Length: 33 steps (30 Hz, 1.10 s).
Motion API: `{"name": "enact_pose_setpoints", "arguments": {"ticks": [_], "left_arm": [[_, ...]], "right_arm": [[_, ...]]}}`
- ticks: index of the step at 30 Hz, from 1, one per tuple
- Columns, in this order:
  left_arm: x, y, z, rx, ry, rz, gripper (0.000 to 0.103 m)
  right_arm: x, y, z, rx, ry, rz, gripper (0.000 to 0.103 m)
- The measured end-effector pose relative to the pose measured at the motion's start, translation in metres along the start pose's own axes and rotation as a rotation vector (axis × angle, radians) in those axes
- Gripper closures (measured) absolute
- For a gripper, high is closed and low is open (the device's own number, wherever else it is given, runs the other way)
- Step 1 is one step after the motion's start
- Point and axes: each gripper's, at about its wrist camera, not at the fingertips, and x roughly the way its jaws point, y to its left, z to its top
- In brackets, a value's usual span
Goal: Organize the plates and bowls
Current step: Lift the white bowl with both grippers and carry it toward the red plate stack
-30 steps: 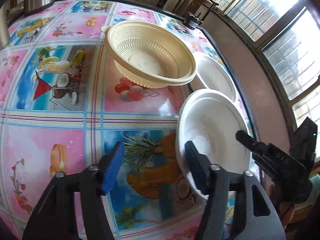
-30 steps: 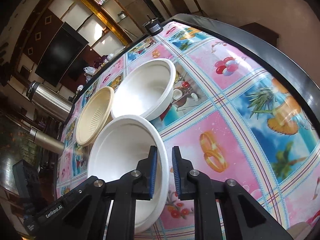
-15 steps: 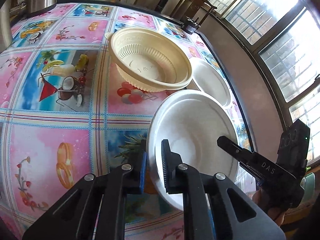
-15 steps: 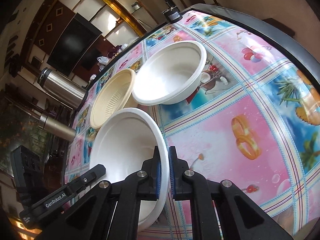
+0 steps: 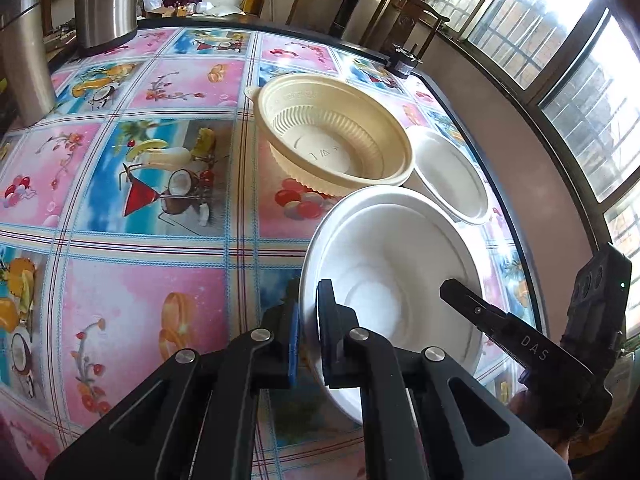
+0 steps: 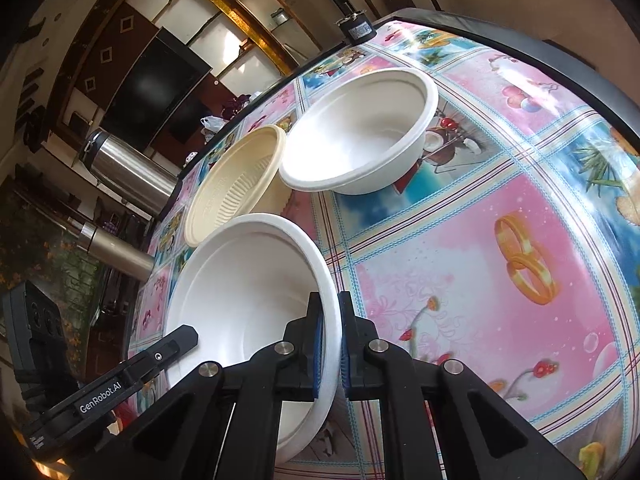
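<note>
Two grippers, left (image 5: 307,336) and right (image 6: 329,350), have their fingers pinched shut on opposite rims of the white bowl (image 5: 394,276) tilted above the counter (image 5: 152,280); I'd lift evenly and nest it squarely in the cream bowl (image 5: 332,142).

The near white bowl (image 5: 392,280) hides the bench (image 5: 152,280) beneath it and the cream bowl's (image 5: 332,148) nearest rim; its own near edge is covered by the left gripper's fingers (image 5: 326,320). Beyond the cream bowl, the steel flask (image 5: 106,0) is cut off by the picture's top edge; the embossed lettering inside the cream bowl is too small to read.
</note>
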Motion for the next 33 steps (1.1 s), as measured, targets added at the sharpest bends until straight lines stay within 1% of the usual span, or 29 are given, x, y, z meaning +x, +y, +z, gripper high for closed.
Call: {"name": "enact_pose_setpoints", "arguments": {"ticks": [5, 11, 16, 24, 33], "left_arm": [[-0.005, 0.0, 0.0, 0.009, -0.015, 0.017, 0.097], [-0.02, -0.008, -0.002, 0.043, -0.068, 0.034, 0.097], [-0.032, -0.005, 0.0, 0.043, -0.108, 0.046, 0.096], [-0.042, 0.002, 0.0, 0.028, -0.139, 0.049, 0.096], [-0.051, 0.007, -0.005, 0.024, -0.189, 0.084, 0.096]], "right_arm": [[-0.004, -0.001, -0.007, 0.037, -0.03, 0.027, 0.095], [-0.021, 0.006, -0.012, 0.012, -0.138, 0.049, 0.095], [-0.027, 0.015, -0.016, 0.0, -0.188, 0.068, 0.095], [-0.029, 0.025, -0.022, -0.006, -0.221, 0.088, 0.095], [-0.023, 0.032, -0.026, 0.002, -0.209, 0.107, 0.095]]}}
